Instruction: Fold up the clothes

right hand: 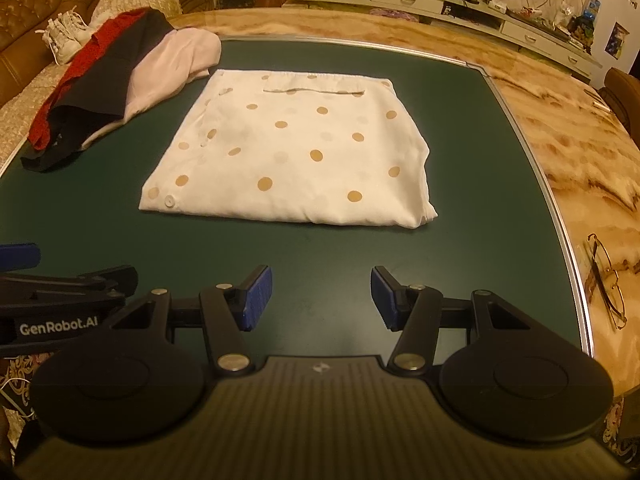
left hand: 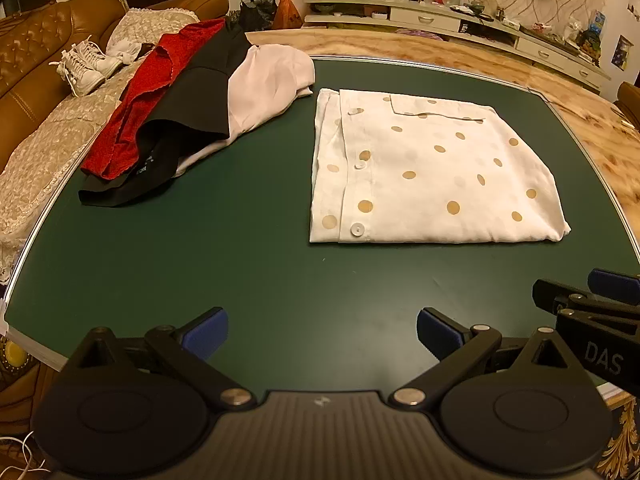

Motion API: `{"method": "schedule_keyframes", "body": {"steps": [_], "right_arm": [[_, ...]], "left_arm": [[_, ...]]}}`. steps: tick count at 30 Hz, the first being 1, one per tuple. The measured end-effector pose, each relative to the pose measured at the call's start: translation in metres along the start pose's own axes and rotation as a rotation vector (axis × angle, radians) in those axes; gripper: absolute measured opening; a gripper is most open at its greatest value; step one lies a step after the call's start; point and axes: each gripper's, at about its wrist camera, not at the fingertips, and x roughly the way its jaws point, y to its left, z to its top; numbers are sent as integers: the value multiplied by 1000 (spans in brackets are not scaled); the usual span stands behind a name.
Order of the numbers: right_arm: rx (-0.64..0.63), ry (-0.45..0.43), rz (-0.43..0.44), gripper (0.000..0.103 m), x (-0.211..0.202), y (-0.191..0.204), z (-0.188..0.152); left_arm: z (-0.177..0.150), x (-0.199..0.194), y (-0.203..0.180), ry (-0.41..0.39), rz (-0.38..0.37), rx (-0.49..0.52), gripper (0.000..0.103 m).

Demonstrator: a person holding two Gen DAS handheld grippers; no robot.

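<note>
A white shirt with tan polka dots [left hand: 432, 172] lies folded into a flat rectangle on the green table mat [left hand: 240, 240]; it also shows in the right wrist view [right hand: 296, 152]. My left gripper [left hand: 322, 338] is open and empty, hovering over the mat in front of the shirt. My right gripper [right hand: 322, 298] is open and empty, near the mat's front edge, in front of the shirt. Each gripper shows at the edge of the other's view. A pile of red, black and pale pink clothes [left hand: 192, 100] lies at the mat's far left, also seen in the right wrist view [right hand: 116, 76].
The mat sits on a marble-patterned table [right hand: 560, 128]. Gold-rimmed glasses [right hand: 606, 276] lie on the marble at the right. A brown sofa [left hand: 40, 60] with white shoes [left hand: 84, 66] stands at the left. A cluttered white cabinet [left hand: 460, 20] runs along the back wall.
</note>
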Motion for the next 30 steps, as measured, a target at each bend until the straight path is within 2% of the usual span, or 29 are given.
{"method": "schedule_keyframes", "body": {"steps": [7, 12, 14, 17, 18, 21, 26, 27, 30], "right_arm": [[-7, -56, -16, 62, -9, 1, -2], [-6, -148, -30, 62, -22, -2, -7], [-9, -212, -11, 62, -31, -3, -10], [-57, -276, 111, 62, -37, -1, -18], [-81, -267, 131, 62, -34, 1, -19], [-144, -177, 106, 62, -20, 10, -11], [-194, -181, 194, 62, -3, 16, 3], [-234, -184, 216, 62, 2, 19, 5], [-412, -239, 192, 62, 14, 43, 5]], "left_arm": [[-3, -2, 0, -9, -11, 3, 103], [-5, -5, 2, -20, -29, 2, 103], [-6, -5, 2, -24, -33, 3, 103], [-5, -4, 5, -27, -39, -2, 103], [-5, -4, 7, -26, -30, -7, 103], [-4, -2, 17, -25, -30, -21, 103], [2, 5, 44, -21, -32, -53, 103], [5, 6, 51, -18, -41, -65, 103], [13, 10, 69, -13, -59, -100, 103]]}}
